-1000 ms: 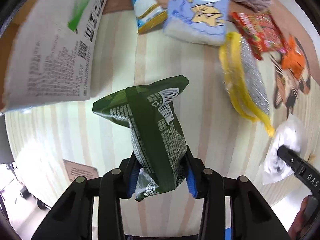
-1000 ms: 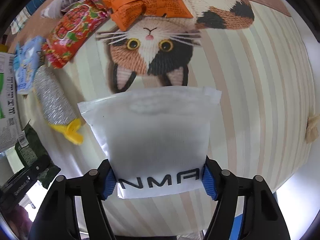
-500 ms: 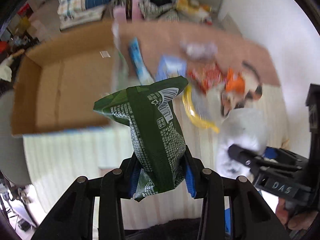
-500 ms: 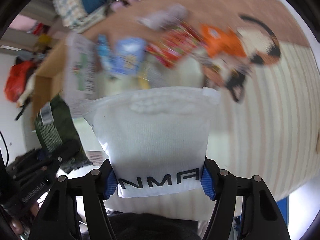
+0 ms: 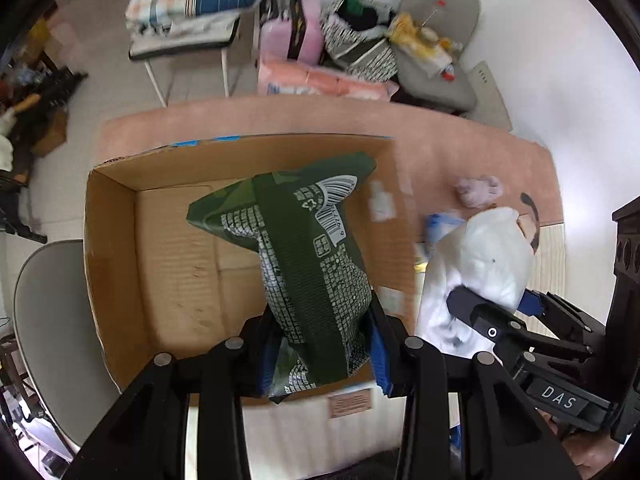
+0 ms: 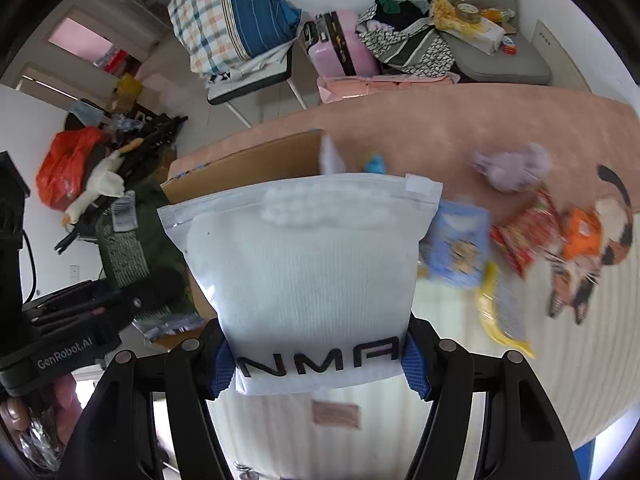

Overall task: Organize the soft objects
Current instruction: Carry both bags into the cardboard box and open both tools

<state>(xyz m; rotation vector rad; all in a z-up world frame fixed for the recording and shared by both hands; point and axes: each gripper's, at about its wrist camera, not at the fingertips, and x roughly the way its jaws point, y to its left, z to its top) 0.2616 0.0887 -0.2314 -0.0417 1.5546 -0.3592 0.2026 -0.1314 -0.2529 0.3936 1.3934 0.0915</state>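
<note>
**A:** Start on the left. What's different from a second ago?

**B:** The left hand-held gripper [image 5: 322, 332] is clamped on the green snack bag [image 5: 308, 264], same as before, but the background has swapped. A second ago that bag hung over the striped mat among the other packets; now it hangs above the open cardboard box [image 5: 116, 216], with the bare box floor showing beneath it.

**A:** So it's been carried across?

**B:** That's my reading. The bag hasn't shifted between the fingers; it stands up from them, pinched near its lower end, not yet touching the box.

**A:** And the right side?

**B:** The right hand-held gripper [image 6: 316, 360] grips the white zip pouch [image 6: 304, 264] by its bottom edge, seal end pointing away. A second ago it was over the cat picture on the mat; now the box's edge sits behind the pouch. From the left wrist view the pouch [image 5: 476, 272] is just right of the box, outside its wall.

**A:** What remains on the desk [image 6: 440, 120]?

**B:** A blue packet [image 6: 456, 244], a yellow-edged silver packet [image 6: 500, 312], a red packet [image 6: 528, 236], an orange packet [image 6: 580, 232] and a greyish soft lump [image 6: 512, 168], all blurred.

**A:** Meaning for the task?

**B:** Both items look ready for dropping in; I'd guess the green bag goes first, with several more trips to follow.
</note>
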